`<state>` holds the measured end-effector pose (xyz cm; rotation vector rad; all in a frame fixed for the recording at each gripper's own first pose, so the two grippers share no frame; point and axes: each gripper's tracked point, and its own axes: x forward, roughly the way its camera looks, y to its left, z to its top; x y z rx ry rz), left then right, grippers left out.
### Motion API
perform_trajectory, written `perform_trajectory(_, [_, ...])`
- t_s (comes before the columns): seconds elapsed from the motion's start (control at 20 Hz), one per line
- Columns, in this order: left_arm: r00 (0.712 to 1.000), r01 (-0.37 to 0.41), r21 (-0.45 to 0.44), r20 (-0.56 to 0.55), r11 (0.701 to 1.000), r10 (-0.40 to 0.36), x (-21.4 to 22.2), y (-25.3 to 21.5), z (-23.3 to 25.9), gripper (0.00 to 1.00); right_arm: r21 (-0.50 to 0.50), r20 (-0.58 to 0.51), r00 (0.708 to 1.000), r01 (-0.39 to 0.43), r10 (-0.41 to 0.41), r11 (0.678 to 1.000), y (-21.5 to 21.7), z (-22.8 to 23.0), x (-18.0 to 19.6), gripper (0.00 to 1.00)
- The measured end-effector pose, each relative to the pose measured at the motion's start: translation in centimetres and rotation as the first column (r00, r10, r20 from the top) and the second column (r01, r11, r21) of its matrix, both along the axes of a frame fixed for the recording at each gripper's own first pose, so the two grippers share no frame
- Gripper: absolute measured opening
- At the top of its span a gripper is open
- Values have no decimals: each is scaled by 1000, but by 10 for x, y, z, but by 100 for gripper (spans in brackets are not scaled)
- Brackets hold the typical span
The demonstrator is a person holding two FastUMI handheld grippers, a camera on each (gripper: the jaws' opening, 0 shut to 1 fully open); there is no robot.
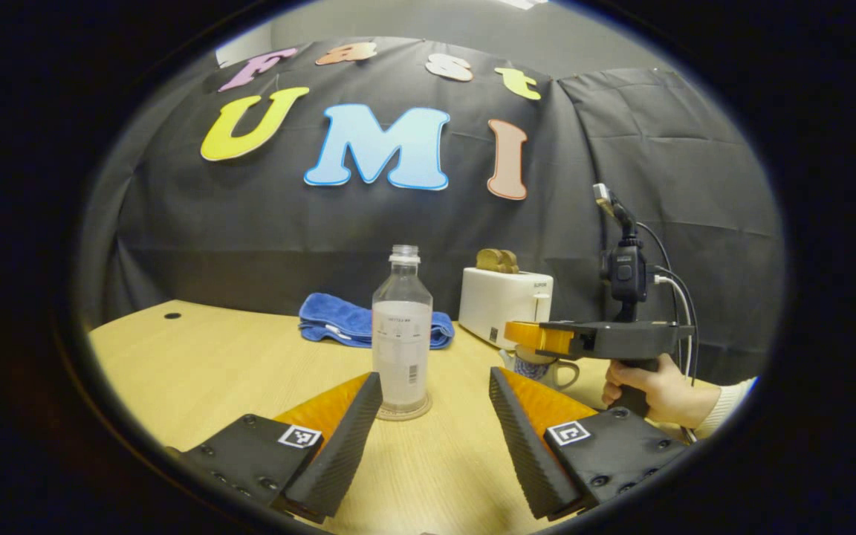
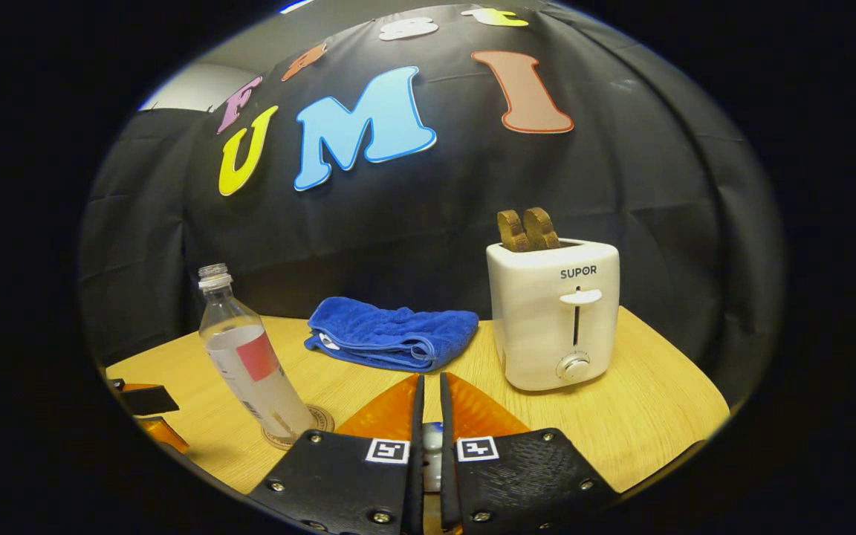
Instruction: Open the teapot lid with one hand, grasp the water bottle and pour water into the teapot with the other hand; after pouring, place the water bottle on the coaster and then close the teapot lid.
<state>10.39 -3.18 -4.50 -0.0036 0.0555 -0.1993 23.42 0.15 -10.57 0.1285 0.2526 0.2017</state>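
A clear water bottle (image 1: 402, 334) without a cap stands upright on a round coaster (image 1: 404, 410). My left gripper (image 1: 435, 377) is open just in front of it, with the bottle close to the left fingertip and nothing gripped. In the right gripper view the bottle (image 2: 250, 364) and coaster (image 2: 316, 423) stand at the left. My right gripper (image 2: 430, 383) is shut on a small white and blue knob (image 2: 432, 438), the teapot lid's. In the left gripper view the right gripper (image 1: 528, 336), held by a hand (image 1: 658, 390), sits right over the white patterned teapot (image 1: 543, 369).
A folded blue towel (image 2: 391, 334) lies at the back of the wooden table (image 1: 198, 371). A white toaster (image 2: 554, 319) with two toast slices stands to its right. Cables hang from the right gripper's handle.
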Motion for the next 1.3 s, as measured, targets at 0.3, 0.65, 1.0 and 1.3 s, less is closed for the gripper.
perform_trajectory(0.3, [1000, 5, 15, 12, 1000, -5, -2, -3, 2, 100, -29, 9, 1000, 9, -9, 1000, 0, -4, -2, 13])
perform_trajectory(0.65, [998, 18, 8, 56, 1000, -18, -11, -4, 15, 100, -55, 70, 996, 65, -61, 996, -6, 44, -27, 96])
perform_trajectory(1.0, [996, 53, 8, 76, 999, -54, -31, -12, 24, 100, -88, 223, 964, 169, -146, 982, -13, 123, -102, 97])
perform_trajectory(1.3, [994, 34, 20, 106, 999, -36, -57, -9, 32, 100, -74, 232, 957, 194, -173, 978, -9, 125, -162, 97])
